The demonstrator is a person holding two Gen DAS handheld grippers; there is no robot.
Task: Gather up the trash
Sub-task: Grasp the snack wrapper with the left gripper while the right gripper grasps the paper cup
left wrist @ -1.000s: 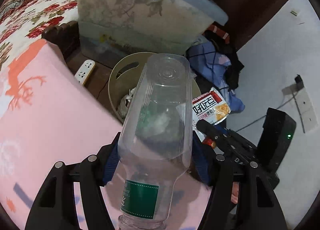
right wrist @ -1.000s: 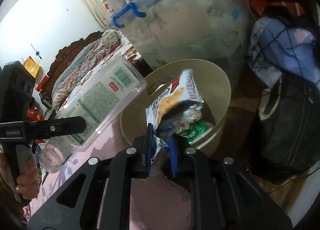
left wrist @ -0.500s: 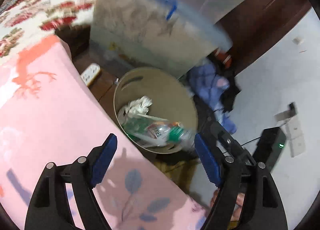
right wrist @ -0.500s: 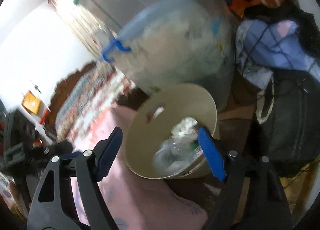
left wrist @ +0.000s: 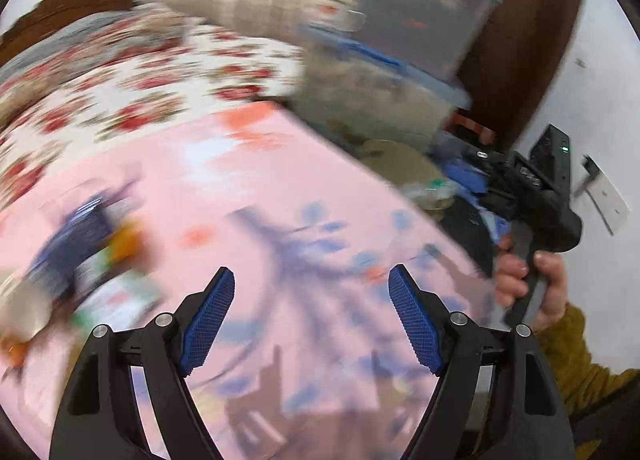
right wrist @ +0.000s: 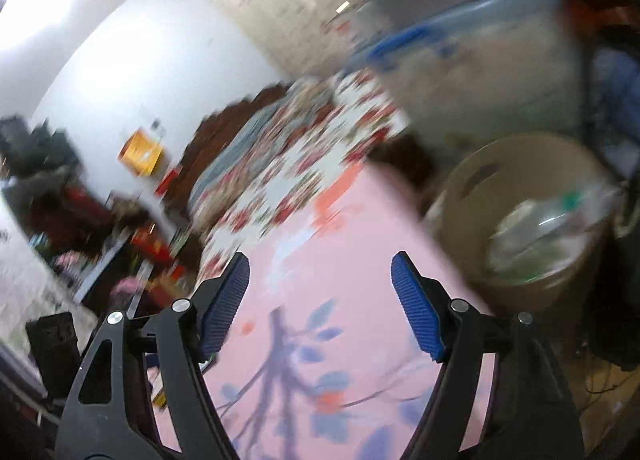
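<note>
My left gripper (left wrist: 311, 292) is open and empty above the pink bedspread (left wrist: 280, 200). Blurred wrappers (left wrist: 88, 252) lie on the bedspread at the left. My right gripper (right wrist: 320, 280) is open and empty over the same pink bedspread (right wrist: 340, 300). The beige trash bin (right wrist: 532, 292) stands to its right beside the bed, holding a clear plastic bottle (right wrist: 552, 228) and other trash. The bin (left wrist: 400, 160) also shows in the left wrist view past the bed edge. Both views are motion-blurred.
Clear storage boxes with blue lids (left wrist: 392, 92) are stacked behind the bin. A floral quilt (left wrist: 140, 72) covers the far bed. Dark bags and clothes (right wrist: 616, 100) lie right of the bin. The other hand-held gripper (left wrist: 532, 196) shows at the right.
Both grippers let go of the bottle and the snack wrapper into the bin, opened, and have swung back left and up over the pink bedspread.
</note>
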